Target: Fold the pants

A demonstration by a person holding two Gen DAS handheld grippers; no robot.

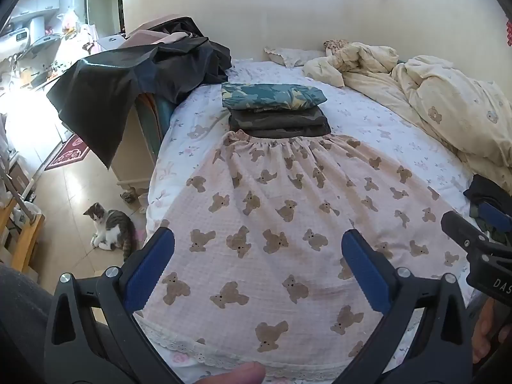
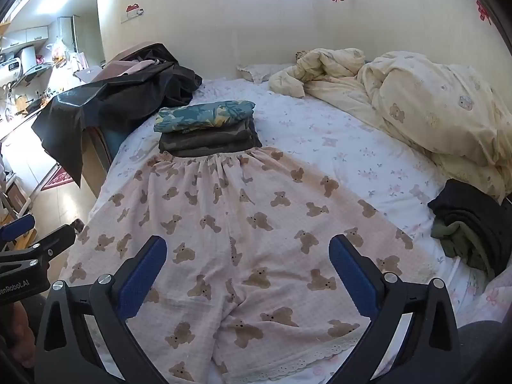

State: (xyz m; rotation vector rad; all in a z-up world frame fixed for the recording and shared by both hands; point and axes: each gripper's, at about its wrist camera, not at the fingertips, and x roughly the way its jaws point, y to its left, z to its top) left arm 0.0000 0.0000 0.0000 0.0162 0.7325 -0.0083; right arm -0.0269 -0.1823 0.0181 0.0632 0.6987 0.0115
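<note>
While bear-print pyjama pants (image 2: 243, 224) lie flat on bed (image 2: 336, 147), waistband touching folded clothes stack (image 2: 208, 128), hems nearest, folding not yet begun. Left tool (image 1: 256, 256) and right tool (image 2: 248, 256) hover over hems, angled down, jaws wide, empty. Next: pinch hem corners, likely fold toward stack.

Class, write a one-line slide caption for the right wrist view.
Open right gripper above bear-print pants spread flat on the bed, waistband by a folded stack.
</note>
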